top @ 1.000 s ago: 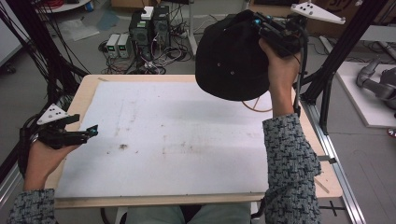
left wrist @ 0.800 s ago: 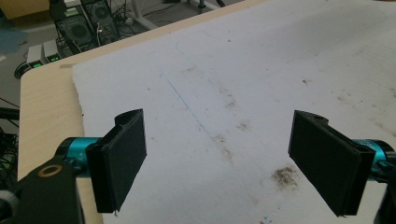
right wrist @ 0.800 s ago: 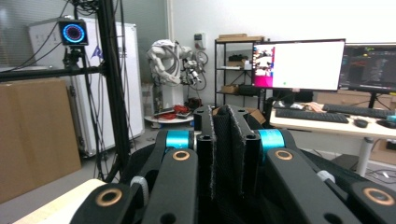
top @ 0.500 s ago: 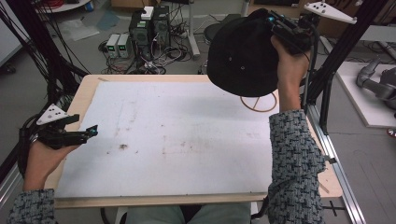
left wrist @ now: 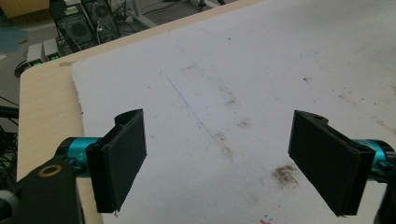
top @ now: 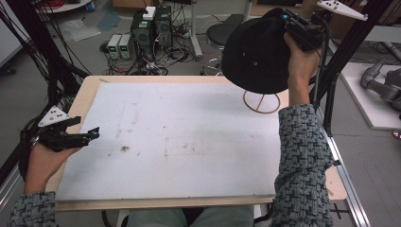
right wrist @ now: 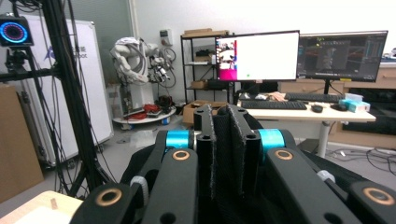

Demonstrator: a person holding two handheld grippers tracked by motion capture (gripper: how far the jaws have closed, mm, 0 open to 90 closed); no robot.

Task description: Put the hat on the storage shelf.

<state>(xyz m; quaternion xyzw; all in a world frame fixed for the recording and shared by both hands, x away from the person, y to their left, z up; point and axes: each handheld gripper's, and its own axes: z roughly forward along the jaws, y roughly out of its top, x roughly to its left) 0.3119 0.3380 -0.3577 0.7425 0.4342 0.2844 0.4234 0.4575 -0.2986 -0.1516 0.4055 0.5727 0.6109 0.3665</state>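
Observation:
A black cap (top: 257,56) hangs in the air over the table's far right corner, held by its edge in my right gripper (top: 297,24). In the right gripper view the jaws (right wrist: 227,116) are pressed together on a fold of the cap's black fabric (right wrist: 228,144). Under the cap a round wooden stand base (top: 261,101) sits on the table, its upper part hidden by the cap. My left gripper (top: 92,134) rests at the left edge of the white mat (top: 189,137), and in its own view it (left wrist: 219,149) stands open with nothing between the pads.
The mat covers most of the wooden table (top: 85,97) and carries a few brown stains (top: 124,148). Black frame posts (top: 338,61) rise beside the right edge. Computer boxes (top: 151,28) and a stool (top: 222,33) stand on the floor beyond the table.
The right hand has carried the cap to the right, over the wooden stand base. The left gripper has not moved.

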